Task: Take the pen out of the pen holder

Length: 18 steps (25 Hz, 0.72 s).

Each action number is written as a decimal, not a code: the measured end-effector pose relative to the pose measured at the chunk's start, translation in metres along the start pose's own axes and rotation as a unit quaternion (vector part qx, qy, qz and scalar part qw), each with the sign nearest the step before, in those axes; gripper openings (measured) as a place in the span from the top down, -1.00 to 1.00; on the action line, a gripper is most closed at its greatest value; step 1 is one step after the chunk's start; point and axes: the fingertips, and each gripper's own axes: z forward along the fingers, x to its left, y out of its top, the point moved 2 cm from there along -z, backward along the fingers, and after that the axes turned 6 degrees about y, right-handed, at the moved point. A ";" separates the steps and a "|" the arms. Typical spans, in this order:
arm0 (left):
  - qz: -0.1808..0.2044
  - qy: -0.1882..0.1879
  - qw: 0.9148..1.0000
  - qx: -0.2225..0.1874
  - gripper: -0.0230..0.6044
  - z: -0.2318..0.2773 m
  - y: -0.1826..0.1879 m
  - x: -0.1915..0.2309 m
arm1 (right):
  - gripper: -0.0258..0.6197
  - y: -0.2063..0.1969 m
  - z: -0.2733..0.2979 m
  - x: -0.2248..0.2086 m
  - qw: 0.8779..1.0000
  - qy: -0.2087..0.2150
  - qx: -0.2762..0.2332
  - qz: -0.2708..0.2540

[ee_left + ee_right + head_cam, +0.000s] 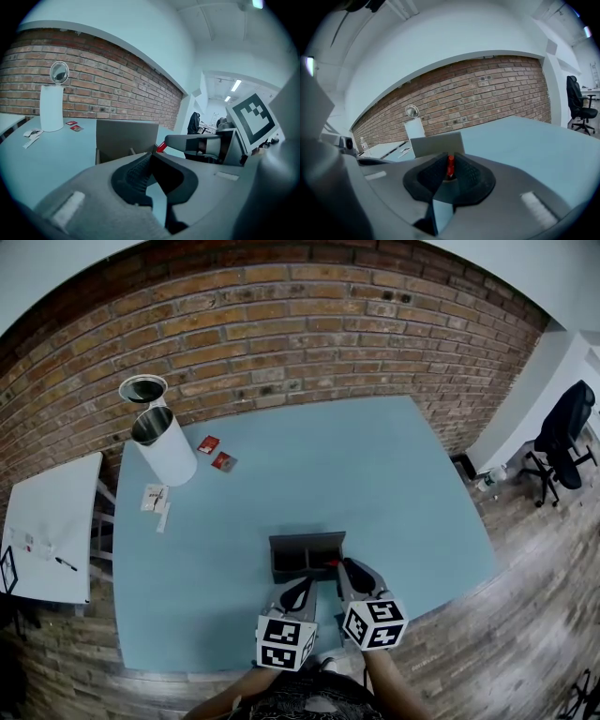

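Note:
A grey pen holder (306,554) stands near the front edge of the teal table (375,474). My right gripper (349,570) is at the holder's right end, shut on a red pen (331,563). In the right gripper view the red pen (450,166) stands upright between the pads of that gripper (450,174), with the holder (436,143) just behind. My left gripper (298,594) sits just in front of the holder, jaws shut and empty. From the left gripper (151,157) I see the holder (124,138), the pen's red end (161,147) and the right gripper (187,140).
A white cylinder (167,448) with a round mirror (142,388) behind it stands at the table's back left. Two red cards (216,453) and a paper slip (155,498) lie near it. A white side table (47,531) is on the left, an office chair (562,432) on the right.

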 end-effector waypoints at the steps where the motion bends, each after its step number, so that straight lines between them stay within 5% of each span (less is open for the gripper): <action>1: 0.000 0.001 1.000 -0.001 0.95 -0.001 0.000 -0.001 | 0.78 0.002 -0.002 0.001 1.000 0.001 -0.003 -0.002; 18: 0.006 0.023 1.000 -0.010 0.95 -0.014 0.000 -0.025 | 0.78 0.033 -0.036 0.006 0.998 0.024 -0.049 -0.035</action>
